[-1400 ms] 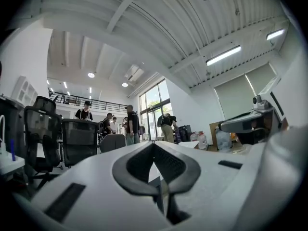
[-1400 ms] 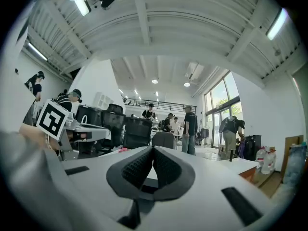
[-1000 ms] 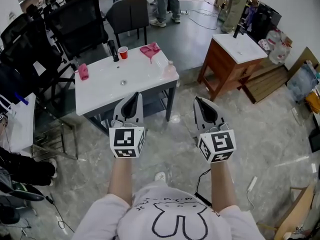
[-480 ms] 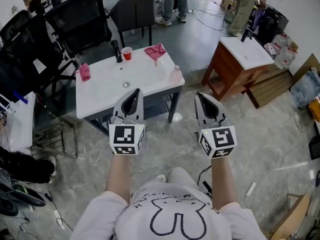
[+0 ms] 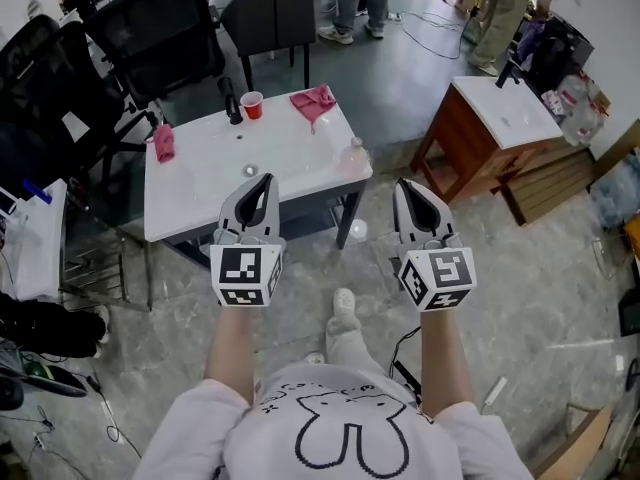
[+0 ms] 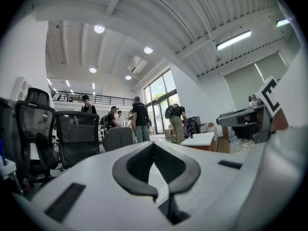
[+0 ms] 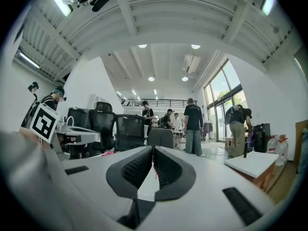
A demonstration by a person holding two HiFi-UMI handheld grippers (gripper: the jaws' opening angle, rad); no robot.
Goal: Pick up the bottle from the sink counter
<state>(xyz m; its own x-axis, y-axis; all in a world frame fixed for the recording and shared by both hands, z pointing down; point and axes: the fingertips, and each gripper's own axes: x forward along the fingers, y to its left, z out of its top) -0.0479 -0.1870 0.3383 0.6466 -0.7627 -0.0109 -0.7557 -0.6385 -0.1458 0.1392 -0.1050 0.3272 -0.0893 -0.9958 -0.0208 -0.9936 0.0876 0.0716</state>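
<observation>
Head view, left gripper [image 5: 262, 181] and right gripper [image 5: 404, 185] nearer the sink tabletop [image 5: 200, 188] than a sec ago, both jaws clenched empty, bottle [image 5: 353, 154] untouched

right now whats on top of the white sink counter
A clear bottle at the right edge; a red cup, black faucet and pink cloth along the back; another pink cloth at the left. The left gripper hides part of the front.

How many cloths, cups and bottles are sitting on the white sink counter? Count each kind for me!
Pink cloths: 2
Red cup: 1
Clear bottle: 1
Total: 4
</observation>
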